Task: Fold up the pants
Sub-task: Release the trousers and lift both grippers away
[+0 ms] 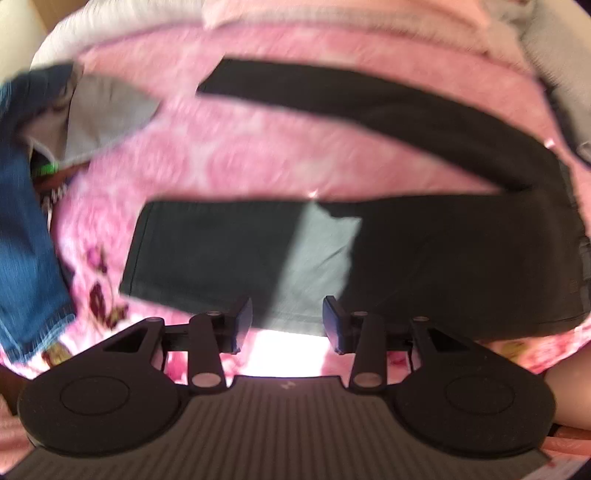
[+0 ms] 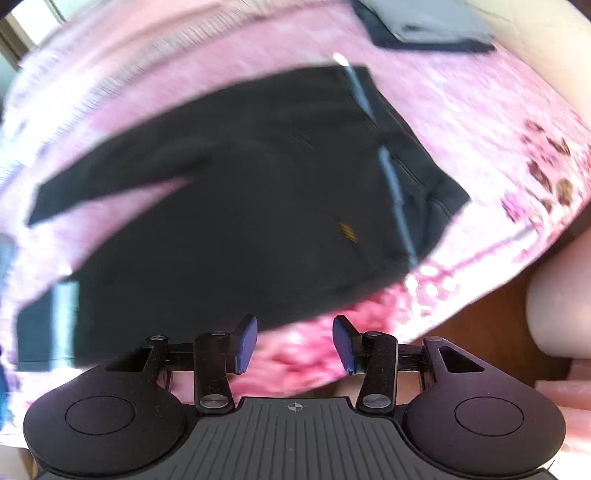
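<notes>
The black pants (image 1: 424,240) lie spread flat on a pink flowered bedspread (image 1: 258,155), both legs reaching to the left and the waist to the right in the left wrist view. The near leg lies straight along the near edge of the bed, with a bright patch of sunlight across its middle; the far leg angles away toward the far left, leaving a wedge of pink cover between the two. Both views are blurred.

The left gripper (image 1: 287,323) hovers over the near edge of the near leg — its jaws stand apart with nothing between them, and whether the pads touch the cloth cannot be told. The right gripper (image 2: 294,345) is likewise spread wide and empty, over the pink cover just beside the near edge of the pants (image 2: 258,192), close to the seat and waist end. In that view the waistband runs along the right side of the garment, and a small orange mark shows on the dark cloth.

At the far left of the bed sit other clothes — a pair of blue jeans (image 1: 26,236) and a grey garment (image 1: 107,110) beside them, well apart from the black pants. A dark folded item (image 2: 428,26) lies at the far right corner in the right wrist view.
</notes>
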